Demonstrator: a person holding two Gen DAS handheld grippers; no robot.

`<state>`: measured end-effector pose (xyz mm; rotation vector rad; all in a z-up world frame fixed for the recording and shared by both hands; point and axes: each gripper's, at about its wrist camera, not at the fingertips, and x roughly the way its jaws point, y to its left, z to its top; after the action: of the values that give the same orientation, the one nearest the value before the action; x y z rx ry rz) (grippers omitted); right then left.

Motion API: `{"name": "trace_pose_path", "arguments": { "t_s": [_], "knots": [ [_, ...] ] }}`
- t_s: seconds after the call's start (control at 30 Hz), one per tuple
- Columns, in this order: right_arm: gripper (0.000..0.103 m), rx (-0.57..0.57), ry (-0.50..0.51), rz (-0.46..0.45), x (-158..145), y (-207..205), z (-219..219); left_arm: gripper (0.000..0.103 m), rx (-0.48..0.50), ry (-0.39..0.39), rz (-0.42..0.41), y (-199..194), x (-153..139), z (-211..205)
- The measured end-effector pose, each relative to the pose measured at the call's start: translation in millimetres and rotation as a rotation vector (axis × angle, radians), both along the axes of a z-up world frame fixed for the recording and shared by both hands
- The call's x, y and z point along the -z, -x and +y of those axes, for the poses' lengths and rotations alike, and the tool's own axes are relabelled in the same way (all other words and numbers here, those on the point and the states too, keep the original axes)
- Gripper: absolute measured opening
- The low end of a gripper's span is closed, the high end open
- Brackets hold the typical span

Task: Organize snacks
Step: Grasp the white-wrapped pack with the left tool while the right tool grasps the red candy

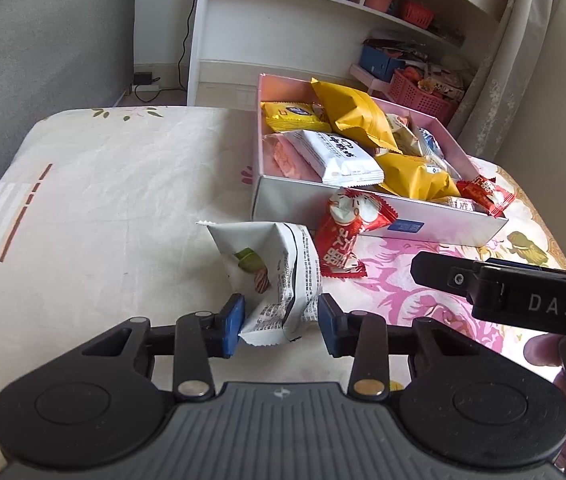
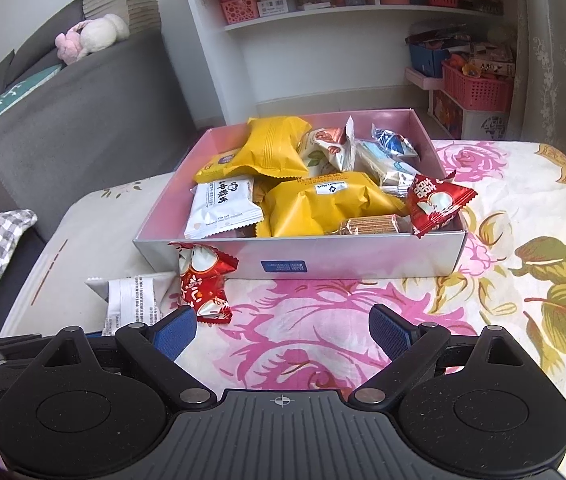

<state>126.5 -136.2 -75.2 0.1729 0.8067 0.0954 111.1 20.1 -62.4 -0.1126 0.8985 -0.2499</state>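
I hold two grippers over a desk [image 2: 523,184] draped in a floral cloth. On the far side of the desk sits a shallow pink box [image 2: 363,268] already crowded with snack packets: yellow bags, a white packet with black lettering, wafers, and a red packet perched on its near right corner.

Two snacks lie outside the box, on the cloth just near its front left wall. One is a white packet [image 1: 267,268] with a green-and-pink picture and dense small print. The other is a red packet [image 1: 343,236] leaning against the box front, touching the white one's right side.

My left gripper [image 1: 279,324] has its blue fingers [image 1: 231,324] on either side of the white packet's near end. The left pad looks to be touching the wrapper; the right pad stands just beside it with a sliver of gap, so the fingers are apart and not yet clamped. My right gripper [image 2: 283,334] hovers over bare cloth, fingers wide apart and empty.

To do this step well, I judge I should close the left fingers gently on the crimped near end, firmly enough that the slick wrapper does not slip, but without crushing the contents. I should lift straight up so the red packet is not dragged along, then carry the white packet to the box's far left, where some floor shows.
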Motion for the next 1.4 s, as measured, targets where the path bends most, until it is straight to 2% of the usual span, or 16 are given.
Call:
{"name": "trace_pose_path", "arguments": {
  "t_s": [0.03,0.1,0.37,0.57,0.67,0.73,0.9,1.1,1.23,1.4],
  "knots": [
    [0.095,-0.001,-0.006,0.001,0.9,-0.4,0.7,0.025,0.001,-0.001,-0.002,1.2,-1.3,2.6],
    [0.095,-0.003,-0.014,-0.001,2.5,-0.9,2.6,0.021,0.006,0.007,0.002,2.6,-4.5,8.1],
    [0.095,-0.016,-0.055,-0.01,12.0,-10.4,15.0,0.019,0.008,-0.075,-0.004,8.3,-7.9,21.1],
    [0.092,0.014,-0.113,-0.007,22.1,-24.7,25.1,0.02,0.018,-0.062,0.005,9.2,-8.5,30.8],
    [0.083,0.011,-0.101,-0.005,28.0,-29.3,33.3,0.033,0.026,-0.075,-0.02,12.1,-8.4,29.2],
    [0.073,0.004,-0.084,-0.015,29.6,-30.9,37.8,0.048,0.025,-0.067,-0.032,11.8,-9.1,28.8],
    [0.058,-0.009,-0.081,-0.029,30.8,-32.5,40.7,0.067,-0.025,-0.023,-0.042,8.0,-10.6,29.1],
    [0.04,-0.026,-0.097,-0.039,28.8,-34.2,41.9,0.07,-0.114,0.028,-0.017,0.3,-5.3,29.9],
    [0.024,-0.058,-0.102,-0.044,26.6,-34.2,46.0,0.07,-0.157,0.026,-0.015,-4.7,-2.4,27.6],
    [0.023,-0.049,-0.09,-0.042,24.9,-31.9,47.1,0.068,-0.196,-0.014,-0.028,-10.1,1.4,23.1]
  ]
}}
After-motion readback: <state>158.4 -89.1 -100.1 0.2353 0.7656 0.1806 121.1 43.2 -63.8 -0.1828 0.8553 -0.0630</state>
